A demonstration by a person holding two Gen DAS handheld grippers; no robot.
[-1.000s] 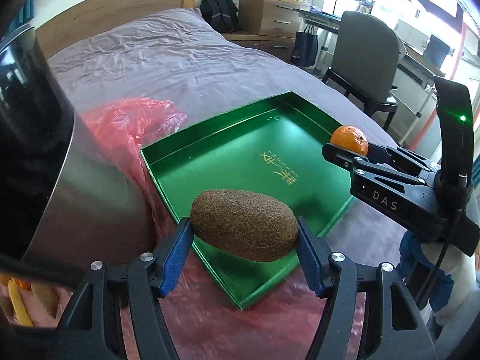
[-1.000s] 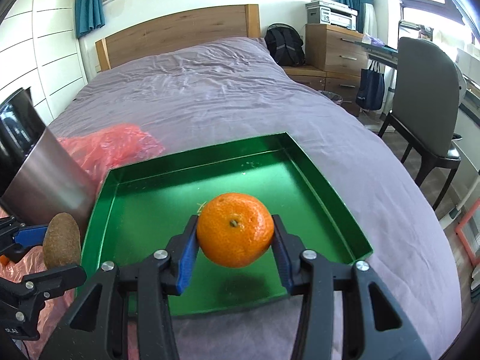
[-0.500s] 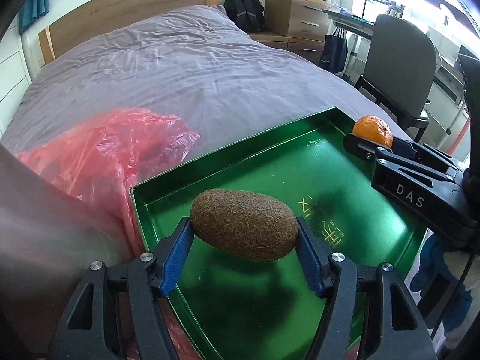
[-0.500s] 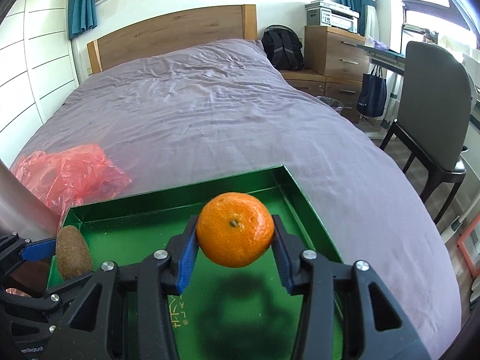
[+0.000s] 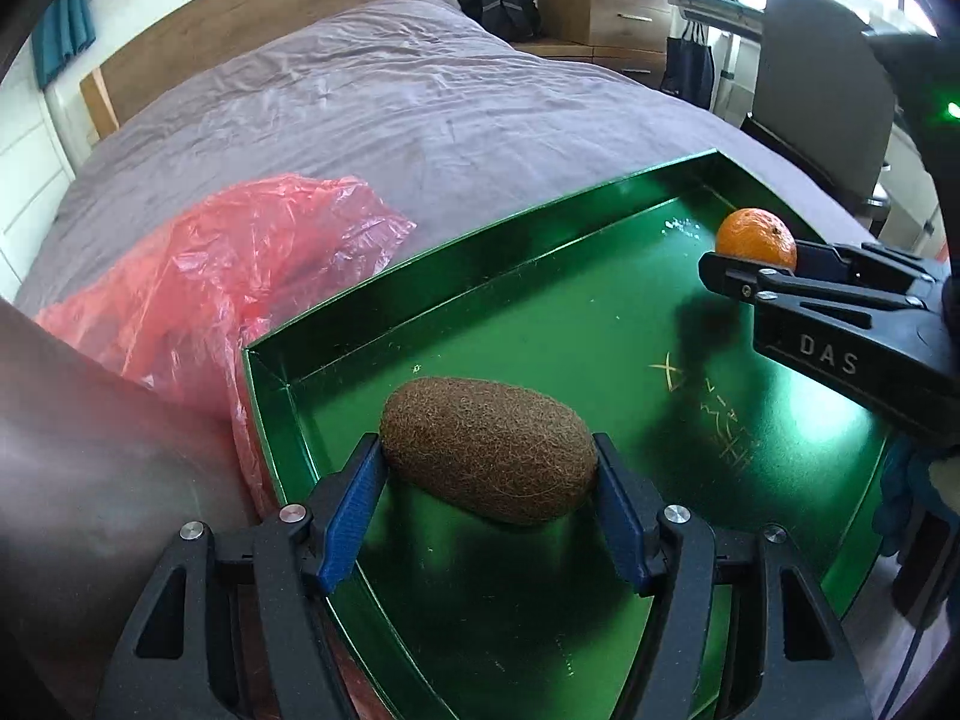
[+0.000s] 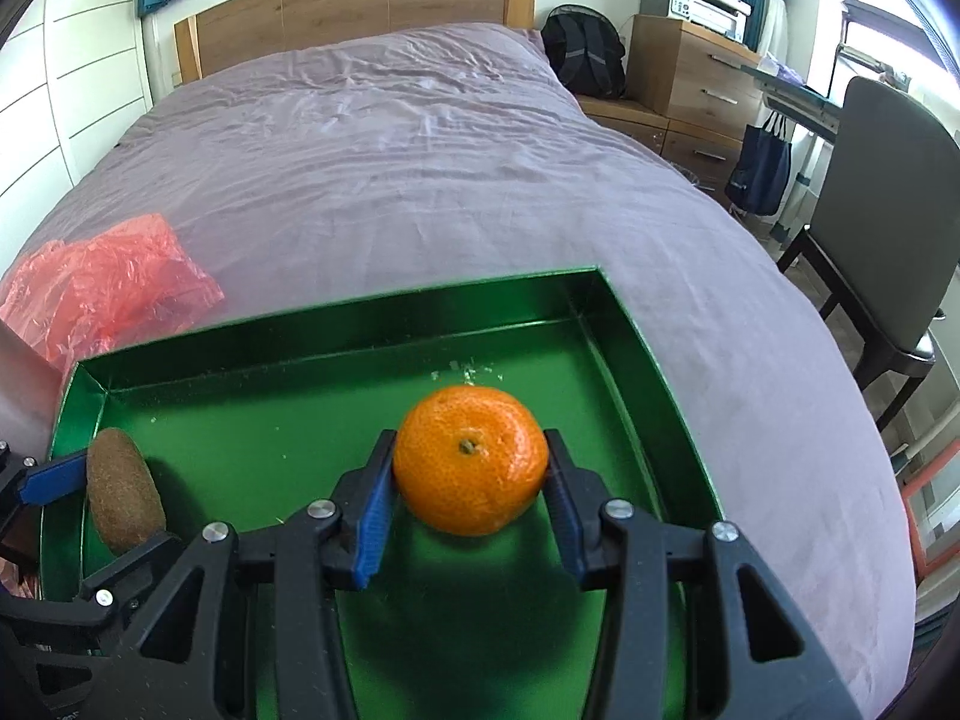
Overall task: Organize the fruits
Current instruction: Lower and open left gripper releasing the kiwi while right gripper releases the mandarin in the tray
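Note:
My left gripper [image 5: 487, 474] is shut on a brown fuzzy kiwi [image 5: 489, 456] and holds it low over the near left part of a green tray [image 5: 480, 252]. My right gripper [image 6: 471, 480] is shut on an orange mandarin [image 6: 471, 459] and holds it low over the tray's [image 6: 300, 324] right side. In the left wrist view the mandarin [image 5: 756, 239] and the right gripper [image 5: 750, 276] show at the right. In the right wrist view the kiwi [image 6: 125, 489] shows at the left, between the left gripper's fingers [image 6: 51, 474].
The tray lies on a bed with a mauve cover [image 6: 420, 138]. A red plastic bag [image 5: 228, 264] lies left of the tray, and a shiny metal container [image 5: 78, 450] stands at the near left. A chair [image 6: 882, 228] and drawers [image 6: 690, 72] stand right of the bed.
Both grippers have moved forward and down over the tray, each still holding its fruit. The kiwi and the mandarin now sit lower, close to the tray floor.

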